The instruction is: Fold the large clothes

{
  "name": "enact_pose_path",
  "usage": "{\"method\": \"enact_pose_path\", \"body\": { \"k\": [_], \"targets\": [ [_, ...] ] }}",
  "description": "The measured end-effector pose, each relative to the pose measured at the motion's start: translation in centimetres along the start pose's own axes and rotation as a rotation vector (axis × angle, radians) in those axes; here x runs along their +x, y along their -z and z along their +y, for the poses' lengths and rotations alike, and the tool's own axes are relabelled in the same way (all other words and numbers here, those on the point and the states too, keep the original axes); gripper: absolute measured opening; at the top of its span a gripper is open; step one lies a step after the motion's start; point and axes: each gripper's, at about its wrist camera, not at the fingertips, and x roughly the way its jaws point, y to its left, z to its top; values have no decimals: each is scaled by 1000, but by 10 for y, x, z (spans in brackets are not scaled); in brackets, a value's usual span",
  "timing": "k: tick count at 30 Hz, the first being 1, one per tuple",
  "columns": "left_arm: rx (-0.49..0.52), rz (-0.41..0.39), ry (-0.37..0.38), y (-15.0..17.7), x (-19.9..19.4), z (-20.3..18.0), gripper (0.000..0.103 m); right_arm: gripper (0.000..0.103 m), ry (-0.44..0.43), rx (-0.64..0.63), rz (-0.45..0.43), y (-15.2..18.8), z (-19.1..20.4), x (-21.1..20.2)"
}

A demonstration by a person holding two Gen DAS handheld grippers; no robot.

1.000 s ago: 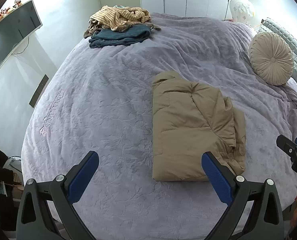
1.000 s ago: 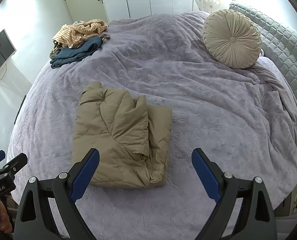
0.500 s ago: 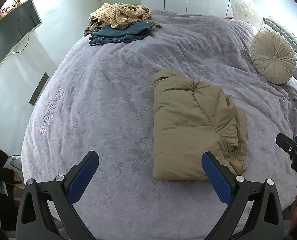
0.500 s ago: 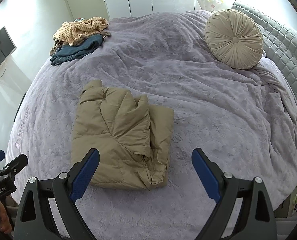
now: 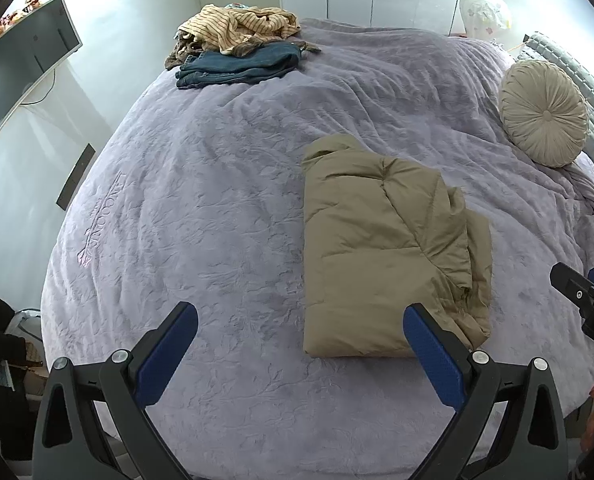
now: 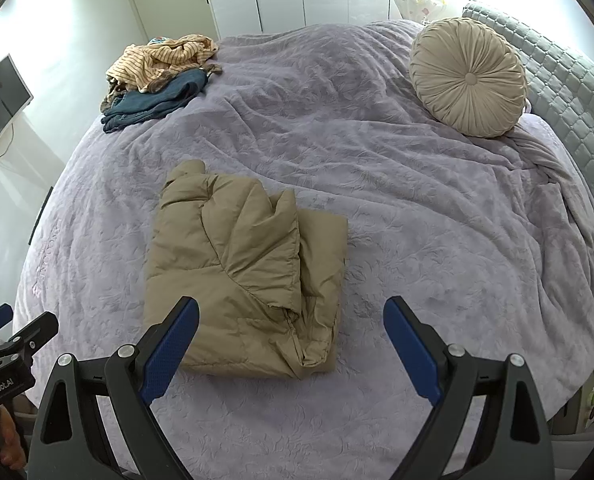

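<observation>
A tan puffy jacket (image 5: 381, 256) lies folded into a thick rectangle on the lavender bed cover (image 5: 201, 208); it also shows in the right wrist view (image 6: 237, 276). My left gripper (image 5: 301, 328) is open and empty, held above the near edge of the bed, its right finger just before the jacket's near edge. My right gripper (image 6: 291, 320) is open and empty, its left finger over the jacket's near left corner. Each gripper shows at the edge of the other's view.
A pile of clothes, a striped beige top on folded blue jeans (image 5: 237, 66), lies at the far left of the bed (image 6: 153, 100). A round beige cushion (image 6: 469, 76) leans on the grey quilted headboard (image 6: 569, 92). A monitor (image 5: 21, 64) stands at the left wall.
Both grippers have drawn back and risen slightly from the bed; the jacket and clothes sit a little lower in both views. The jacket has not moved. Both grippers stay open.
</observation>
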Motion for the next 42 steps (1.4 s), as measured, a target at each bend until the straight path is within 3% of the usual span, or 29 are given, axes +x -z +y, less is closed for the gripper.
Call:
{"method": "enact_pose_path", "body": {
  "k": [42],
  "targets": [
    [17,-2,-10,-2,1,1,103,94,-3,-10,3,-6,-3,2]
  ]
}}
